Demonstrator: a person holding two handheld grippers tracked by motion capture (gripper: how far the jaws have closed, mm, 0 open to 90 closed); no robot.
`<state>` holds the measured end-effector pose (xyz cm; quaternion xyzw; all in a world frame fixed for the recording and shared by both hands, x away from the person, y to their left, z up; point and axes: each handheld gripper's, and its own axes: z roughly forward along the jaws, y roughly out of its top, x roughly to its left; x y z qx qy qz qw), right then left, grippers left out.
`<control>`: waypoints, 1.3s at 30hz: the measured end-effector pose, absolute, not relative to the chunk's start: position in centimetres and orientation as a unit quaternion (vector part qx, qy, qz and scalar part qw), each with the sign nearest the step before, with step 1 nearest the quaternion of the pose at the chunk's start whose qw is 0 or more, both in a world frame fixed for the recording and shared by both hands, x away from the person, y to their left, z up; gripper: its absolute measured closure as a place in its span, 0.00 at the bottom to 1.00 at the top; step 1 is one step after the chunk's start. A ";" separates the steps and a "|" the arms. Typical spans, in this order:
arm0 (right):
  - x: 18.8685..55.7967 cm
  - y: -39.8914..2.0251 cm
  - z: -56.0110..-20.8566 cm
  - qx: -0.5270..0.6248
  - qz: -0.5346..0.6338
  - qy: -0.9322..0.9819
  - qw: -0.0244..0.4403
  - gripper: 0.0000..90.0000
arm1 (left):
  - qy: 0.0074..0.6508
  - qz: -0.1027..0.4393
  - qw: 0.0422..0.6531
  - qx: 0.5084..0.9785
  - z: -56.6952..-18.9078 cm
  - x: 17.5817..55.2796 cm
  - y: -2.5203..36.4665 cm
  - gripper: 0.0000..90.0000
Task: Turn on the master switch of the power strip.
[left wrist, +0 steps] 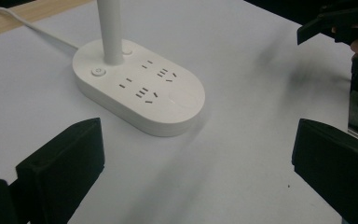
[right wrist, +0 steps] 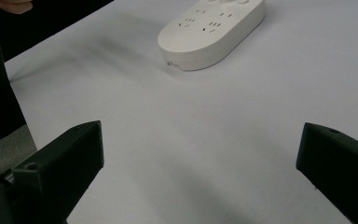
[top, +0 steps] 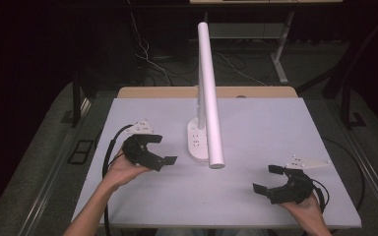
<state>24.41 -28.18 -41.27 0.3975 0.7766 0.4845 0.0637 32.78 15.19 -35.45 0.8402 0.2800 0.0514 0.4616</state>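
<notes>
Lamp base [top: 197, 142] mid-table [top: 275, 128], open room toward both edges

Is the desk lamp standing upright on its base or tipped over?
Upright. The lamp rests flat on its oval base on the table, post rising vertically from it. Both grippers, left and right, are open and clear of it.

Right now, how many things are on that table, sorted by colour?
White: 1, the white plastic desk lamp with sockets in its oval base.
Black: 2, the left gripper and the right gripper, each held in a hand, fingers apart.
Total: 3.
</notes>
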 end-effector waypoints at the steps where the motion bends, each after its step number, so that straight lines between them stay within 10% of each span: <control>1: 24.4 -28.2 -41.3 0.397 0.484 0.777 0.064 0.00 | 0.277 0.053 0.459 0.842 -35.4 32.9 15.1 0.02; 39: 24.4 -28.3 -41.4 0.400 0.481 0.778 0.060 0.00 | 0.286 0.072 0.429 0.854 -32.5 39.2 13.6 0.09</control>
